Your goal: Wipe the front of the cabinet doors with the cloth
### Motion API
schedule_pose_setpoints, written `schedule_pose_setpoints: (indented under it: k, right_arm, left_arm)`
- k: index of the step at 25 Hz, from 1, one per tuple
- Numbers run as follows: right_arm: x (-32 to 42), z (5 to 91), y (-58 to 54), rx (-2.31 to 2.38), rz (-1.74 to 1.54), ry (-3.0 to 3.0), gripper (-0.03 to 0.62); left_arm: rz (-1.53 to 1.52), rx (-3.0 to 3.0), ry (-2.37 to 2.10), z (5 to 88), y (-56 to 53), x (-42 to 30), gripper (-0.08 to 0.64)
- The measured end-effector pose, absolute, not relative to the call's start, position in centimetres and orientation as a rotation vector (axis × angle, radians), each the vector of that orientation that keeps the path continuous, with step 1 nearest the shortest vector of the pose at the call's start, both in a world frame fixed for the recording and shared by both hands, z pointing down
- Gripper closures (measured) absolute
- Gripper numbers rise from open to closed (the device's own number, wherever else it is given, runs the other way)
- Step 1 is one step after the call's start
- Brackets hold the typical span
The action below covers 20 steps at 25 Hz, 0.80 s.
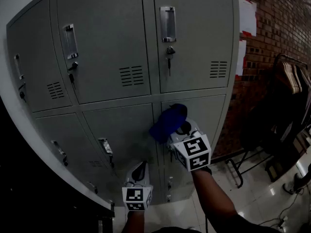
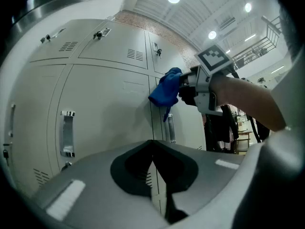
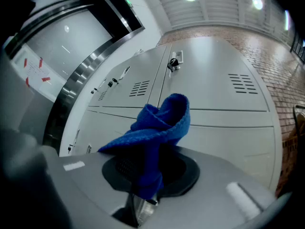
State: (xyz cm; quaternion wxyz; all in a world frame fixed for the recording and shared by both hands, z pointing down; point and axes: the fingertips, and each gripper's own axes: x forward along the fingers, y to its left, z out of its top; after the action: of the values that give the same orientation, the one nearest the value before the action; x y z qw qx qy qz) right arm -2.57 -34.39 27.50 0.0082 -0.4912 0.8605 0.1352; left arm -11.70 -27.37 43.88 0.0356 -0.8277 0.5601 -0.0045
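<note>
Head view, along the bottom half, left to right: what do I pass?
left gripper → blue cloth → clothes rack

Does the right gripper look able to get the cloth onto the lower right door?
Likely yes: the right gripper holds the blue cloth right by the lower right door, nothing between; left gripper sits clear below.

The cloth [image 1: 167, 123] lies against the cabinet [image 1: 112, 81] at the seam between its two lower right doors, in the right gripper [image 1: 181, 130]. The left gripper [image 1: 139, 170] hangs lower left, before the cabinet. A clothes rack [image 1: 291, 81] stands right of the cabinet.
</note>
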Motion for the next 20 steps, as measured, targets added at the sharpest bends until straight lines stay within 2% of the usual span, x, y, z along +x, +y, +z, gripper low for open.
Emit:
schedule_pose_setpoints:
  k: [13,20]
  right_arm:
    - [-2.6,25.3,-35.8,-1.460,0.412,2.679,0.522]
    - [0.7,25.3,-36.2,-1.532,0.412,2.652,0.523]
  left_arm:
    - [-0.014,-2.526,1.767,44.2,-27.9,-12.5,0.543]
    - [-0.010,-2.523,1.775,44.3,-27.9,-11.9,0.543]
